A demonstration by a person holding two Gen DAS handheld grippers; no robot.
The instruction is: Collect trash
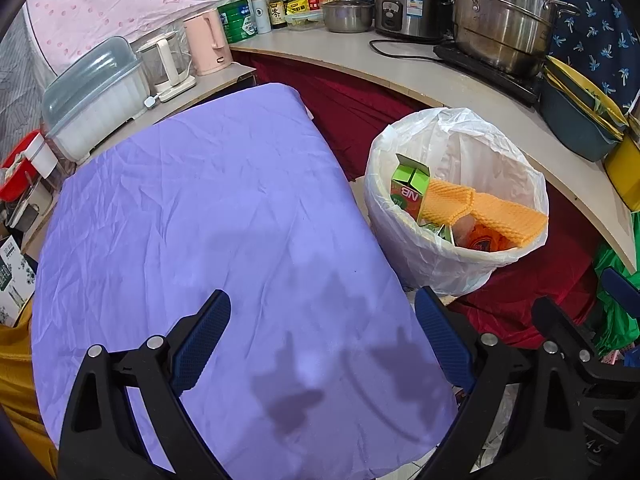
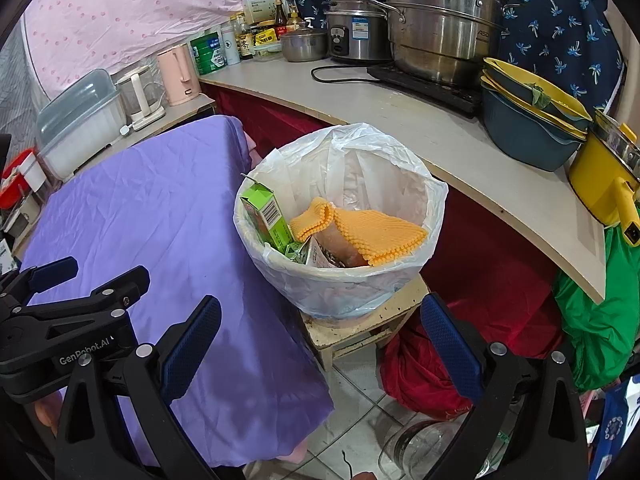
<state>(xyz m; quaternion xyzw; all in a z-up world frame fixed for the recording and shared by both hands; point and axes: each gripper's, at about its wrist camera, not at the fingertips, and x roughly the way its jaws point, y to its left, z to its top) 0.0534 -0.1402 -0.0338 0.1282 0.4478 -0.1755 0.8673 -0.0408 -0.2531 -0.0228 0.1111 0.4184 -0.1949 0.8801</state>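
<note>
A white-bagged trash bin (image 1: 424,256) (image 2: 340,292) stands on a small stool (image 2: 360,332) to the right of the purple-clothed table (image 1: 208,208) (image 2: 144,216). In the bin lie a green carton (image 1: 410,188) (image 2: 266,216), an orange foam net (image 1: 492,212) (image 2: 372,232) and other wrappers. My left gripper (image 1: 322,316) hangs open above the table's near right part, nothing between its fingers. My right gripper (image 2: 320,320) is open and empty too, just in front of the bin. The left gripper's body (image 2: 60,320) shows at lower left in the right wrist view.
A curved counter (image 2: 400,112) behind the bin carries steel pots (image 2: 440,24), a rice cooker (image 2: 356,36), bottles, stacked bowls (image 2: 528,120) and a yellow pot (image 2: 604,184). Kettles (image 1: 208,44) and a dish box (image 1: 96,96) stand left. Red cloth, a green bag (image 2: 596,320) and a glass jar (image 2: 420,444) lie on the floor.
</note>
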